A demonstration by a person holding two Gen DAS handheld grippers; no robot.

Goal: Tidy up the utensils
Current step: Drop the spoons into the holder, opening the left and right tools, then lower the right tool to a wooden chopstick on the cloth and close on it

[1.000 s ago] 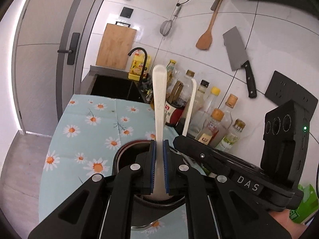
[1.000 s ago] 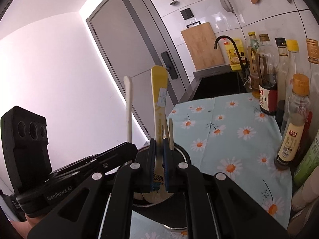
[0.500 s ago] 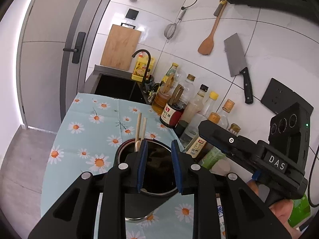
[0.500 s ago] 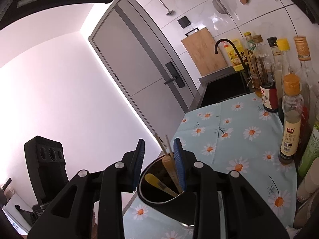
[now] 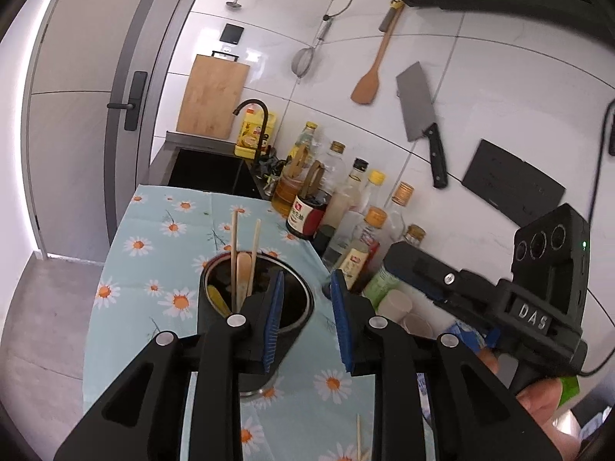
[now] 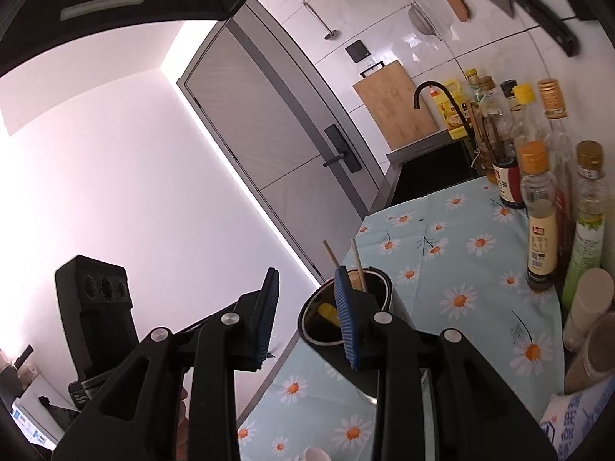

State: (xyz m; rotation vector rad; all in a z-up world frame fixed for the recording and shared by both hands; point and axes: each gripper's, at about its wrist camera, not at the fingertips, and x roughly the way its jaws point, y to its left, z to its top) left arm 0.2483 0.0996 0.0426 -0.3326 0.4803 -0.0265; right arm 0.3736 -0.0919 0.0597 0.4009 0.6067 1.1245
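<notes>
**Spoons dropped in the holder, both grippers empty**

The left gripper [image 5: 307, 319] and right gripper [image 6: 307, 315] stand part open with nothing between the jaws; a second ago each pinched a spoon, and both have just been opening. The utensil holder [image 5: 292, 330], lower centre on the daisy-cloth table [image 5: 153, 253], now holds spoons and chopsticks [image 5: 234, 253]. These are light, stiff and slick: grip mid-handle. One chopstick [image 5: 359, 438] lies at the bottom edge
</notes>
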